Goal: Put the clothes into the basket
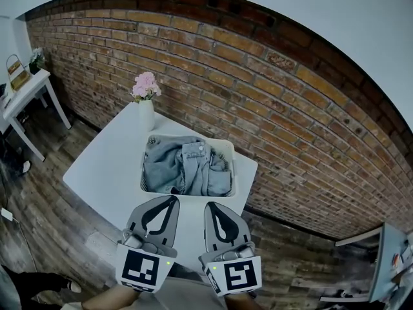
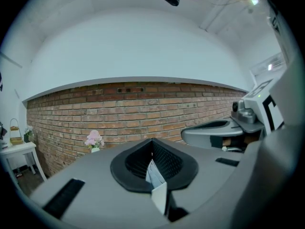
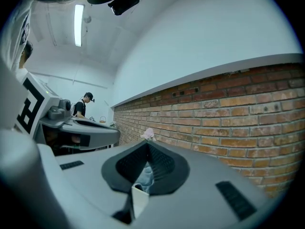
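A white basket stands on the white table and holds a heap of blue denim clothes. Both grippers hover side by side at the table's near edge, short of the basket. My left gripper is shut with nothing in it, its jaws pressed together. To its right, my right gripper is also shut and empty. Through the right gripper's pad opening a bit of the blue denim shows below.
A white vase of pink flowers stands at the table's far corner, behind the basket. A brick wall runs along the table's far side. A small white side table is at far left. A person stands in the far background.
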Motion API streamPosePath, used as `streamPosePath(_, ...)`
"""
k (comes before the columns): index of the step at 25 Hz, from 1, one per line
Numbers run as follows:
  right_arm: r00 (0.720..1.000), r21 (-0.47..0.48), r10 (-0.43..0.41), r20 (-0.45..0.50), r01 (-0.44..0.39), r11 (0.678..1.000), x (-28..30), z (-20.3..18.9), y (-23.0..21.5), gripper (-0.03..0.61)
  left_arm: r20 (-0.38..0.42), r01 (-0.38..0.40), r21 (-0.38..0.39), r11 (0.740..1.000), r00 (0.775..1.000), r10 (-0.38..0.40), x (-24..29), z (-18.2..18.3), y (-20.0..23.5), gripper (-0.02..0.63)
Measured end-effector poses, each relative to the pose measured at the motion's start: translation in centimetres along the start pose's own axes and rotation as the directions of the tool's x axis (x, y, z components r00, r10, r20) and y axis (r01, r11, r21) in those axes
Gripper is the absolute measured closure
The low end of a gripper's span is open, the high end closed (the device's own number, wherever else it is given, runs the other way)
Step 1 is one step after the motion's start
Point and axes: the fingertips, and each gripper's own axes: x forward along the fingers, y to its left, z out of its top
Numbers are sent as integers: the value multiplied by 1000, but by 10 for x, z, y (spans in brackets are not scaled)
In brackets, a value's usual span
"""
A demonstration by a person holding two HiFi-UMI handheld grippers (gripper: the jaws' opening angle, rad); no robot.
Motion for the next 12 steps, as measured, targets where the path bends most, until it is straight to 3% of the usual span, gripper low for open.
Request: streamPosePath(12,1000,-4,9,-9,-9,1000,-9,-4,7,572,-4,4,-12,1000,1000,-4,-8,-3,-7,604)
